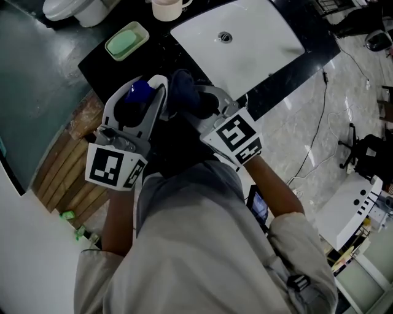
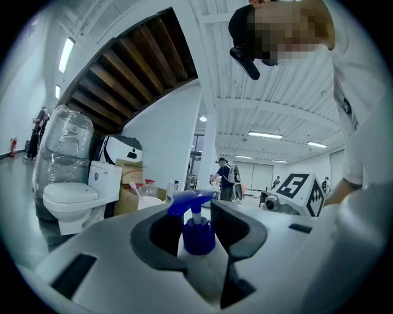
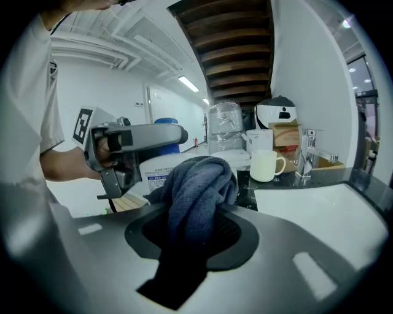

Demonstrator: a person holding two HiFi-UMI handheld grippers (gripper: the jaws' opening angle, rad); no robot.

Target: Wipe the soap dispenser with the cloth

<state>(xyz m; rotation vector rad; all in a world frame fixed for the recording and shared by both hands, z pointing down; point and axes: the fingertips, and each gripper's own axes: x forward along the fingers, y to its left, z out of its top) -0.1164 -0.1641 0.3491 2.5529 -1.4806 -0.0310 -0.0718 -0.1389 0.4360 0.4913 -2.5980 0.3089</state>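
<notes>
Mug [image 1: 167, 8] and soap dish [image 1: 126, 40] stand beside open sink [image 1: 264, 43].

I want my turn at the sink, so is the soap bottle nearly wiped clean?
Done: the left gripper holds the soap dispenser just under its blue pump, and the right gripper grips the cloth. In hand: the cloth sits close beside the soap dispenser; contact is unclear. Left: the wiping itself, and nothing shows how much is finished.

My left tongs [image 1: 146, 86] grip the soap dispenser [image 1: 139, 93], its blue pump top showing between the jaws. Just to its right, my right tongs [image 1: 198, 101] hold the dark cloth [image 1: 182, 86]. Farther off, the black counter [image 1: 98, 67] carries a green soap dish [image 1: 126, 41], a mug [image 1: 167, 8] and the white sink [image 1: 258, 43].
</notes>
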